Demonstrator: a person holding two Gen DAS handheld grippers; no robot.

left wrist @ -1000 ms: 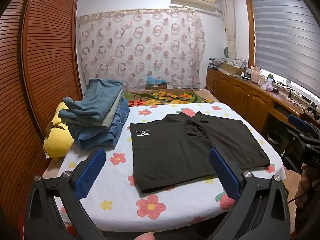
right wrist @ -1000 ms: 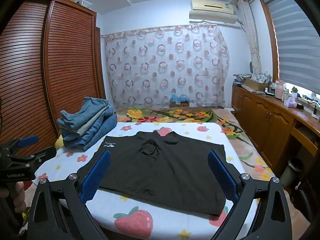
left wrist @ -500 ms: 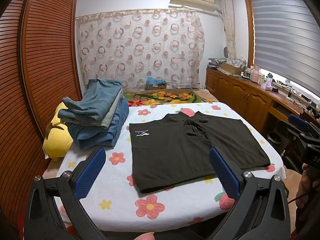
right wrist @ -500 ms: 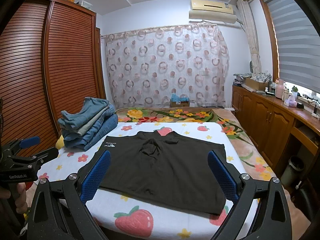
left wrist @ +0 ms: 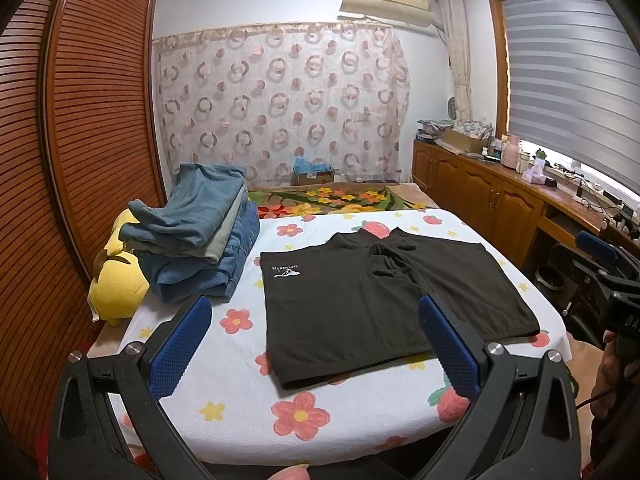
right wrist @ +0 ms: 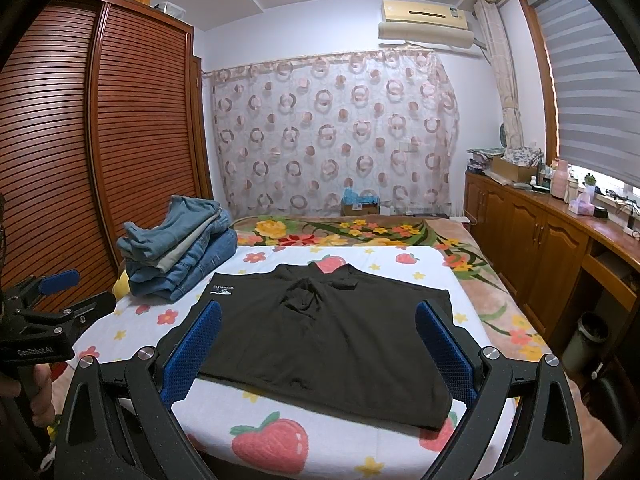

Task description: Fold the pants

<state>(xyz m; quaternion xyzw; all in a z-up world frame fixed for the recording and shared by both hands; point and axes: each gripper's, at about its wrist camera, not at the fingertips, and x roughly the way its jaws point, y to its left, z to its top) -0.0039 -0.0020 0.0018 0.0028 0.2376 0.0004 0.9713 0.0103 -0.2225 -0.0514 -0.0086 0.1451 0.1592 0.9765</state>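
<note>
- We hold both tools back from the bed (left wrist: 224, 416), above its near edge, and neither touches cloth.
- Our left gripper (left wrist: 314, 354) has its jaws spread wide and grips nothing; our right gripper (right wrist: 318, 354) is likewise wide open and empty.
- The black pants (left wrist: 384, 300) lie flat on the flowered white sheet, in the middle of the bed and towards its near edge, with the white logo (left wrist: 286, 272) at the far left corner.
- We judge the fold barely begun: the garment is laid out and smoothed, but shows as one broad spread, with no clear fold over itself.
- A bunched patch near the crotch (right wrist: 304, 296) suggests some tidying is left before the fold.
- What remains, as we read it: grasp an edge on each side, bring one half across the other, then fold the length down.
- A stack of folded jeans (left wrist: 200, 240) sits at the far left of the bed, against a yellow plush toy (left wrist: 118, 280); it looks like finished work, though we cannot confirm that.
- Our own blue pads cover the near corners of the pants in both views, so we cannot see how those hems lie.
- The fisheye bends the edges, and the items on the wooden counter (right wrist: 560, 216) are too small to name.
</note>
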